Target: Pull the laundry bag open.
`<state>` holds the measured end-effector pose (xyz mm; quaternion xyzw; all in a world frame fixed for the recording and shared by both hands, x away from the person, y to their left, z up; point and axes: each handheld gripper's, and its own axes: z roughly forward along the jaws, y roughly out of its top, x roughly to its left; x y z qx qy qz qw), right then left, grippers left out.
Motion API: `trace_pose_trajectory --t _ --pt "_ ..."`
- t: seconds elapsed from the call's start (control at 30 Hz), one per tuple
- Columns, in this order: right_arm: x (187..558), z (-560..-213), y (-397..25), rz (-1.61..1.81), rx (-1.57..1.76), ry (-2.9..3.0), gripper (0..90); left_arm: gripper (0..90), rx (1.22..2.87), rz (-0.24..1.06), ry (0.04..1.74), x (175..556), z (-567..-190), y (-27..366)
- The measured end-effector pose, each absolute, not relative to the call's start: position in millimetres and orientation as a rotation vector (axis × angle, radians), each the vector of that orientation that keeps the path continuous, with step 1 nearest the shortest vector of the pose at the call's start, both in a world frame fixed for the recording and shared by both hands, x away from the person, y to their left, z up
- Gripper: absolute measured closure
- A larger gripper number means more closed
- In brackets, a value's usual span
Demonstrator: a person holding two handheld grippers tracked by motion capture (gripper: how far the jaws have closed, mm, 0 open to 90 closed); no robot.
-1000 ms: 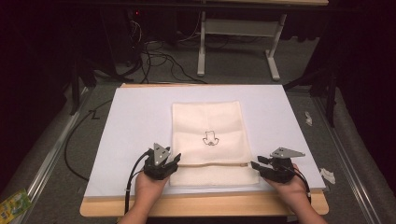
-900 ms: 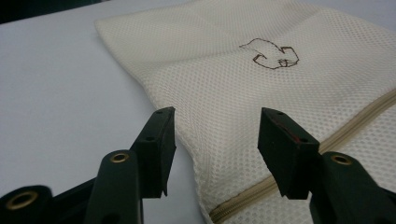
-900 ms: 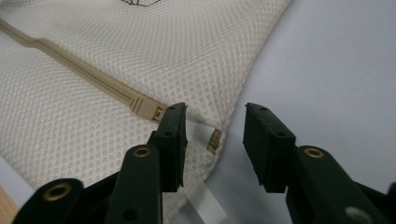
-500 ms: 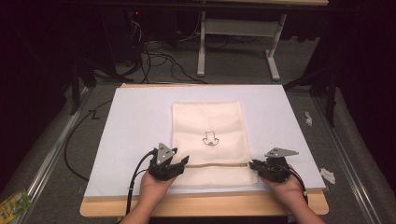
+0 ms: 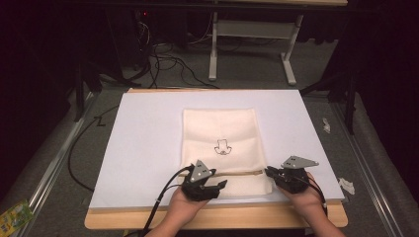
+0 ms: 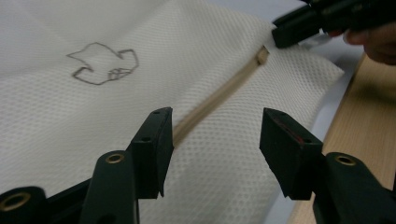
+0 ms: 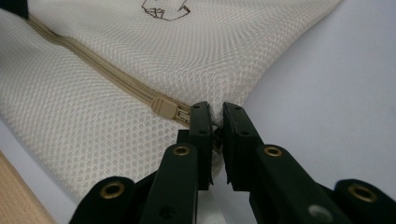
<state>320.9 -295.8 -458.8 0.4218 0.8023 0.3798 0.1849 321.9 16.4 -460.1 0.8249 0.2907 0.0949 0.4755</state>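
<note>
A cream mesh bag with a small line drawing lies flat on the white sheet. A tan zipper runs across its near end. In the right gripper view my right gripper is shut on the bag's edge, just past the zipper pull. In the high view my right gripper is at the bag's right side. My left gripper is over the bag's near left part. Its jaws stand open above the mesh, and the zipper runs off between them.
The white sheet covers a wooden table, whose bare front strip lies under the person's hands. The right gripper shows at the top right of the left gripper view. Cables and a desk frame are on the floor beyond.
My left gripper has moved right and toward the table's front edge, over the bag's near end. The right gripper has stayed at the bag's right edge.
</note>
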Motion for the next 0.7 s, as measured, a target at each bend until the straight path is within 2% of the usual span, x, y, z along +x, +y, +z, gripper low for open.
trace_pose_trajectory --t 0.1,0.23,0.57,0.7 --pt "320 -456 -297 1.090 1.170 2.253 83.9 44.9 2.057 0.208 0.691 321 -463 0" --pt "320 -455 -299 1.112 1.161 2.254 83.9 49.2 1.996 0.164 0.722 327 -460 -15" --pt "320 -453 -299 1.121 1.149 2.250 83.9 52.7 2.009 0.172 0.717 339 -460 -62" --pt "319 -452 -299 1.137 1.144 2.244 83.8 57.0 2.020 0.171 0.715 340 -462 -71"
